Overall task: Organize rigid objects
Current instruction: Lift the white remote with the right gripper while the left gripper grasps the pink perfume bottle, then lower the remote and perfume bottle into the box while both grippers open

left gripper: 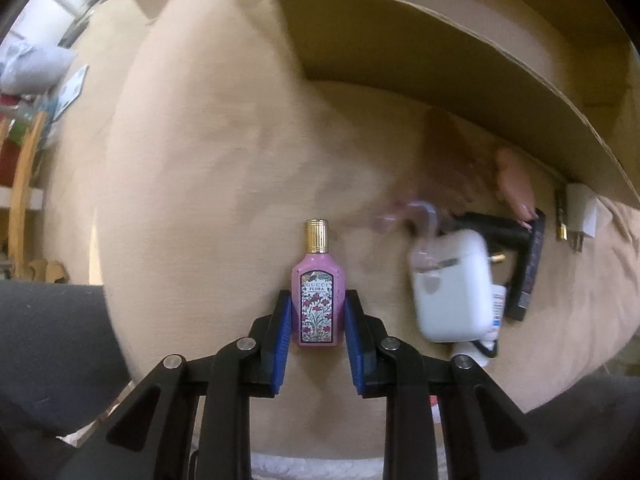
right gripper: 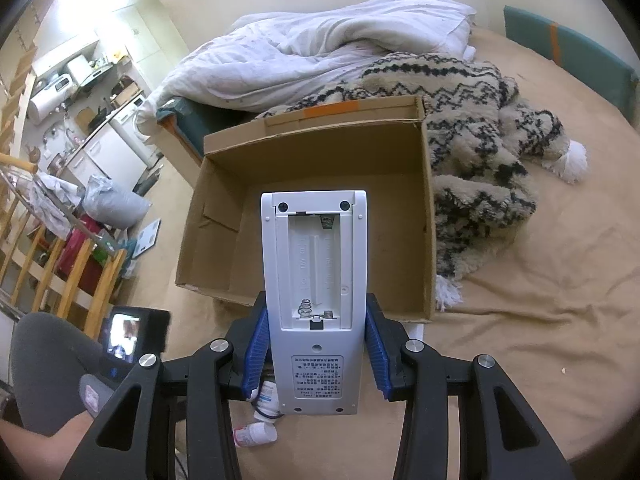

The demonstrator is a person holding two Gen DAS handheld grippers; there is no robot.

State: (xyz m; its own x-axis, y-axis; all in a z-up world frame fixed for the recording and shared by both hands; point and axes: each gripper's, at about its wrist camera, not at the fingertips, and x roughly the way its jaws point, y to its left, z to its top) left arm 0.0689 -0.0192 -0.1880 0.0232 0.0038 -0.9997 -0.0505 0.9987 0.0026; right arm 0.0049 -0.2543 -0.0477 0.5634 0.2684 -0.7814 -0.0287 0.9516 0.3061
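Perfume bottle (left gripper: 318, 292), pink with a gold cap, lies on the tan bed sheet (left gripper: 208, 168) below the cardboard box (left gripper: 460, 60) in the left wrist view; the left gripper (left gripper: 318, 316) has its jaws closed narrow on the bottle's sides. Right of the bottle sit a white charger (left gripper: 452, 284), a black tool (left gripper: 500, 228) and a small white plug (left gripper: 582, 212), all left to sort.

In the right wrist view, the right gripper (right gripper: 316, 344) grips a white remote (right gripper: 316, 300), battery bay open, in front of the box, whose visible floor looks empty; organizing has probably barely begun. Pill bottles (right gripper: 256, 432) lie below the remote. A patterned blanket (right gripper: 480, 152) crowds the box's right wall.
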